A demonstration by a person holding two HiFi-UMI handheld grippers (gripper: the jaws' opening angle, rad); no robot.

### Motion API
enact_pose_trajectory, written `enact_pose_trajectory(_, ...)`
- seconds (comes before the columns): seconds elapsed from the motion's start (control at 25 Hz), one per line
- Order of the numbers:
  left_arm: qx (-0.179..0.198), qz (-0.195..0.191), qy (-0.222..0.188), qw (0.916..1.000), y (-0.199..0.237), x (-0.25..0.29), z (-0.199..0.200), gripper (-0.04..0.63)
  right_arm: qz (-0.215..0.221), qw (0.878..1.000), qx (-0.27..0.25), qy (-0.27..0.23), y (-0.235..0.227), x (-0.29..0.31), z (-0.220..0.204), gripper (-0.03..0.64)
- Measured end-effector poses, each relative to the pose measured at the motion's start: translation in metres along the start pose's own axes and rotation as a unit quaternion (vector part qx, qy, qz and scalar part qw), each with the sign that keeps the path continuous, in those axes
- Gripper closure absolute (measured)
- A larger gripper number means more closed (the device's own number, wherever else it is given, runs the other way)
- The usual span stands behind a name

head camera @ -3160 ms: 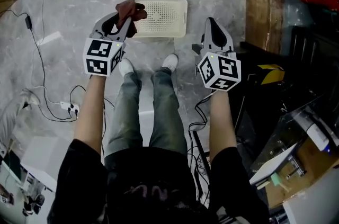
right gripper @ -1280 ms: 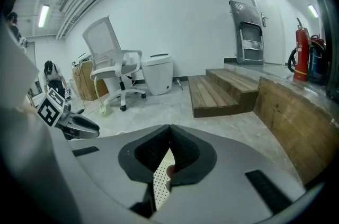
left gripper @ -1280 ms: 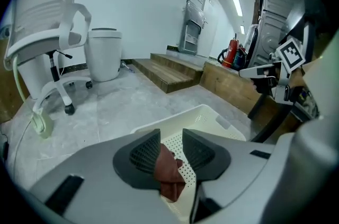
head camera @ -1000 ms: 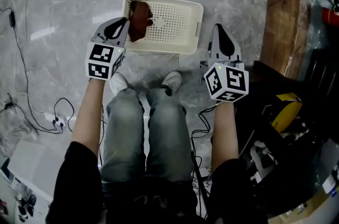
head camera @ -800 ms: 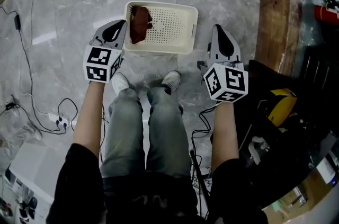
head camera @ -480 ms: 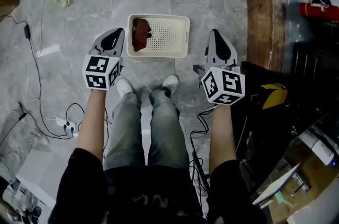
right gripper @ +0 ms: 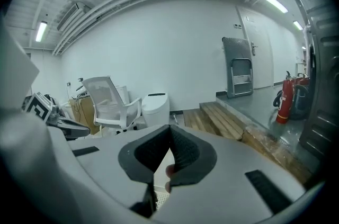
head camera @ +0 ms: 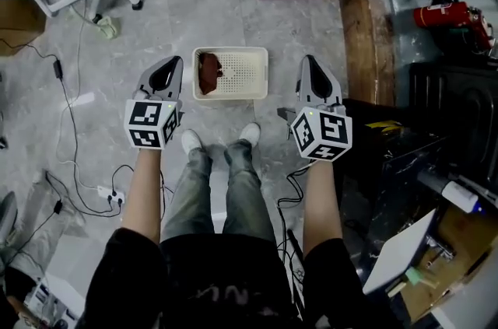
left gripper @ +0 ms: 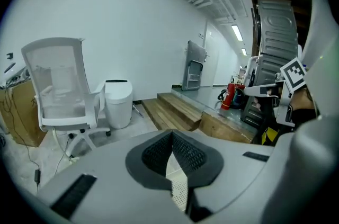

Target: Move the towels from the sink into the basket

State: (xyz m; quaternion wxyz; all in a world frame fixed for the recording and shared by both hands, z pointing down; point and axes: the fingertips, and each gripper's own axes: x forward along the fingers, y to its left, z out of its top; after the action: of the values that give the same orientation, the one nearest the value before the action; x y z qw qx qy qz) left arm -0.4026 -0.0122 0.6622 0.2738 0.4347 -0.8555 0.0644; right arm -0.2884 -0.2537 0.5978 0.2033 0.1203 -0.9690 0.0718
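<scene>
Judging from how things lie, one drop-off is taken as done and a return to the sink for another towel is the step in hand. No sink is shown in any view, so what is left there cannot be told. The left hand-held gripper (head camera: 171, 61) is seen with its ribbed pads pressed together and nothing between them. The right hand-held gripper (head camera: 306, 63) is likewise closed at the tips and empty. The jaws would best be opened wide before a cloth is reached, and a thick fold pinched rather than a loose edge, so that nothing slips on the carry.

The white perforated plastic basket (head camera: 245, 75) is set on the grey marble floor (head camera: 202, 1), at twelve o'clock from the person's feet and between the two grippers in the head view. The reddish-brown crumpled cloth towel (head camera: 208, 71) is bunched at the basket's nine o'clock end, wholly inside the rim. The three o'clock part is left bare. The cloth looks soft and limp.
</scene>
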Motion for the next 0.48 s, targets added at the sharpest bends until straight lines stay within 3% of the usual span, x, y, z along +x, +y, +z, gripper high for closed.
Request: enact_pose_trajectory(0.48, 0.019, 0.027, -0.044, 0.9985, -0.009, -0.071, 0.12, 0.58, -0.009, 0.999, -0.019, -0.034, 0.008, -0.056, 0.111, 0.603)
